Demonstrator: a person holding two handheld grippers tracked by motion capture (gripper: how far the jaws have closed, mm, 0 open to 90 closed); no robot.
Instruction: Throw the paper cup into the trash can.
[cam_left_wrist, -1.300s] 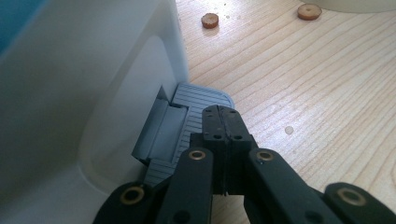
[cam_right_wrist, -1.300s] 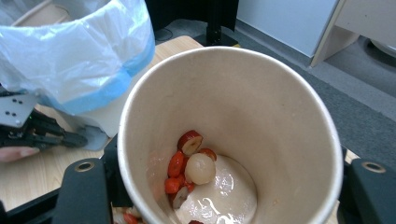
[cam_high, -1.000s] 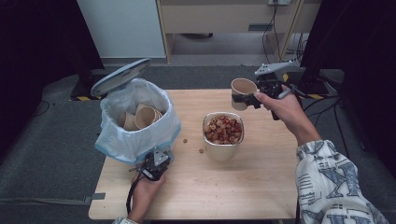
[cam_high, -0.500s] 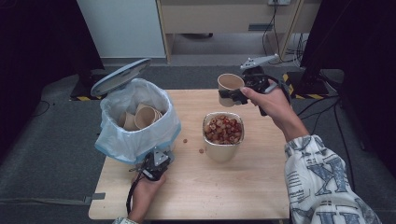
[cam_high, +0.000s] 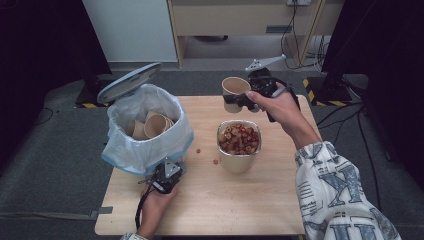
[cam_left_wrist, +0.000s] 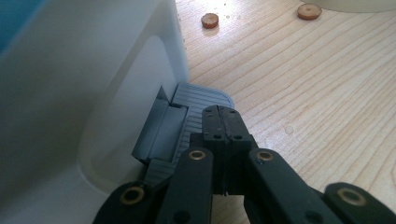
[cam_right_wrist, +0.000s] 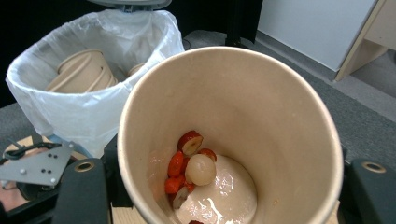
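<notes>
High view: right gripper (cam_high: 239, 101) pinches a paper cup (cam_high: 234, 92) above the table's (cam_high: 240, 200) far edge, bowl (cam_high: 238, 146) nearer.

Left gripper view: left gripper (cam_left_wrist: 223, 122) jaws pressed together, tips on the bin's pedal (cam_left_wrist: 196, 100).

Right gripper view: cup (cam_right_wrist: 261, 107) clamped between the jaws, fruit bits (cam_right_wrist: 189, 163) at its bottom, bin (cam_right_wrist: 88, 93) beyond.
</notes>
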